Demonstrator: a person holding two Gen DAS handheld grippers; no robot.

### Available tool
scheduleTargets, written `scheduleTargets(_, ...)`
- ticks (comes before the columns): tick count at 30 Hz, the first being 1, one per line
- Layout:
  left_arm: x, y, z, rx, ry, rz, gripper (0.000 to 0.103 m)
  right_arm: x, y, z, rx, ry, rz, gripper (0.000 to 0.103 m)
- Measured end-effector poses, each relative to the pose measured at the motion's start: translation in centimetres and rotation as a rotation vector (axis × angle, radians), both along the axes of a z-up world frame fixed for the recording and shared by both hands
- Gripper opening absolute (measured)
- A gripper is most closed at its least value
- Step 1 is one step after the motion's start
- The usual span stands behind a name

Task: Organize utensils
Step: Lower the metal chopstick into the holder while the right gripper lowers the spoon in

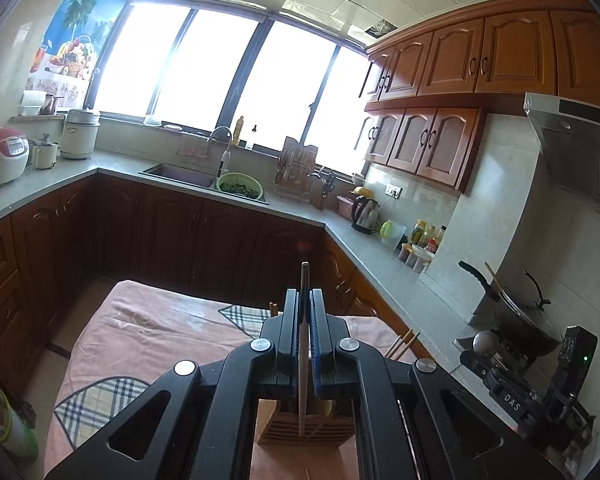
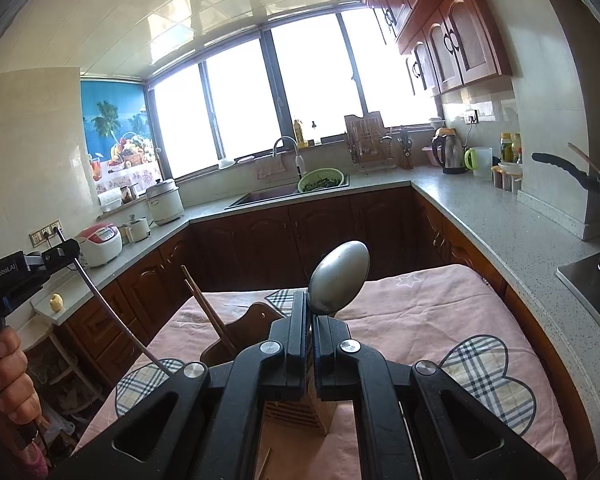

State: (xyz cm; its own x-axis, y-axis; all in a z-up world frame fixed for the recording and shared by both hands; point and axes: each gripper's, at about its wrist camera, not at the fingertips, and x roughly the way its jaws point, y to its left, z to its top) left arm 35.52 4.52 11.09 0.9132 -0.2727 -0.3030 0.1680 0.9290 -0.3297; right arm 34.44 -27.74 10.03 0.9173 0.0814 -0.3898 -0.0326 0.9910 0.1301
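1. A desk [image 2: 420,320] under a pink cloth with plaid patches fills the lower middle of both views; kitchen counters, wooden cabinets and bright windows ring it.
2. A slatted wooden holder [image 1: 306,430] stands on the cloth at lower centre, two chopsticks [image 2: 210,310] leaning out of it.
3. The left gripper [image 1: 305,320] is clamped on a single chopstick [image 1: 302,380], upright, lower end at the holder.
4. The right gripper [image 2: 309,320] pinches a metal spoon [image 2: 339,276], bowl pointing up.
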Motion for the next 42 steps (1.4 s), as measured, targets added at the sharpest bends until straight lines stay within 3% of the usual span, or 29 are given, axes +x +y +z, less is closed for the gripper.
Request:
scheduleTargets(9, 4.5, -1.0, -2.2, -0.013, -0.011, 0.014, 0.003, 2.8, 0.9, -0.7, -0.067, -0.005, 0.002, 0.002)
scheduleTargets(20, 9.8, -2.2, -5.7, -0.007, 0.069, 0.035, 0.003, 5.0, 0.9, -3.9, -0.095, 0.058, 0.008, 0.002)
scheduleTargets(42, 13.2, -4.1, -7.9, 0.072, 0.186, 0.017, 0.004, 7.5, 1.4, -8.6, -0.032, 0.22, 0.059, 0.002)
